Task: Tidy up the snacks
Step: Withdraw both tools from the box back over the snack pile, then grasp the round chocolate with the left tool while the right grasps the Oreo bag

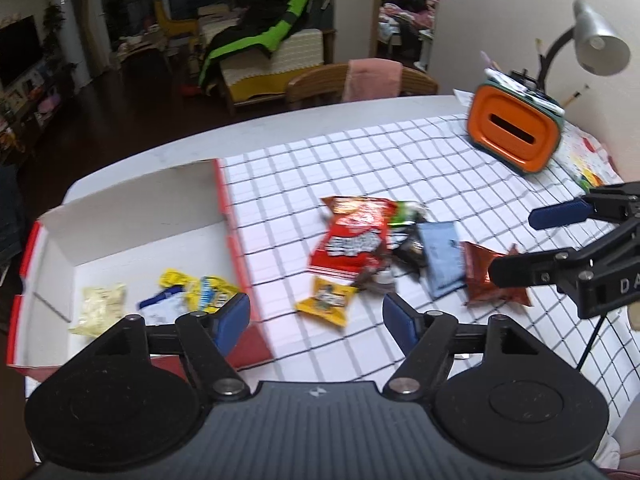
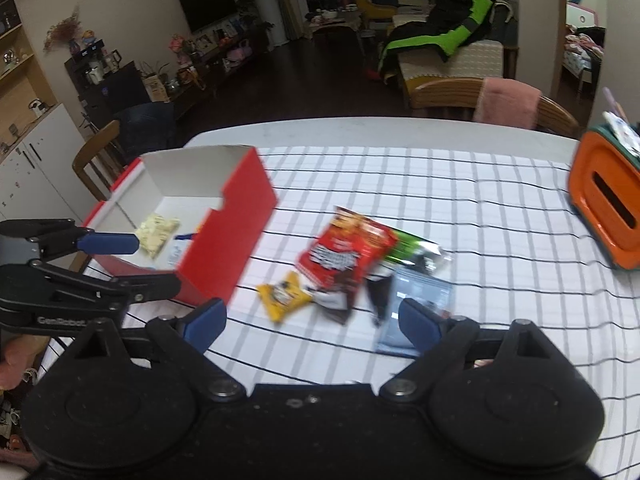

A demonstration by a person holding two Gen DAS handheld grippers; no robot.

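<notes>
While both tongs hang above the checked cloth (image 1: 400,160) on the table (image 2: 360,130), neither holds anything: the left tongs (image 1: 316,320) stand with their blue pads wide apart, and the right tongs (image 2: 312,320) are spread just as wide. In the left wrist view the red box (image 1: 236,208) with its white inside sits at about 9 o'clock, open at the top, and in it lie a pale packet (image 1: 102,308), a blue-and-white packet (image 1: 160,306) and a yellow packet (image 1: 200,286). The loose snacks lie in a heap near the centre, toward 1 o'clock from the left tongs: a large red bag (image 1: 352,236), a small yellow packet (image 1: 326,300) just beside its lower edge, a green wrapper (image 1: 406,212) (partly under the red bag), a grey-blue pouch (image 1: 442,256) and a red-brown packet (image 1: 486,276). An orange container (image 1: 516,132) stands at 2 o'clock, well apart from the heap, with a desk lamp (image 1: 598,40) behind it.
</notes>
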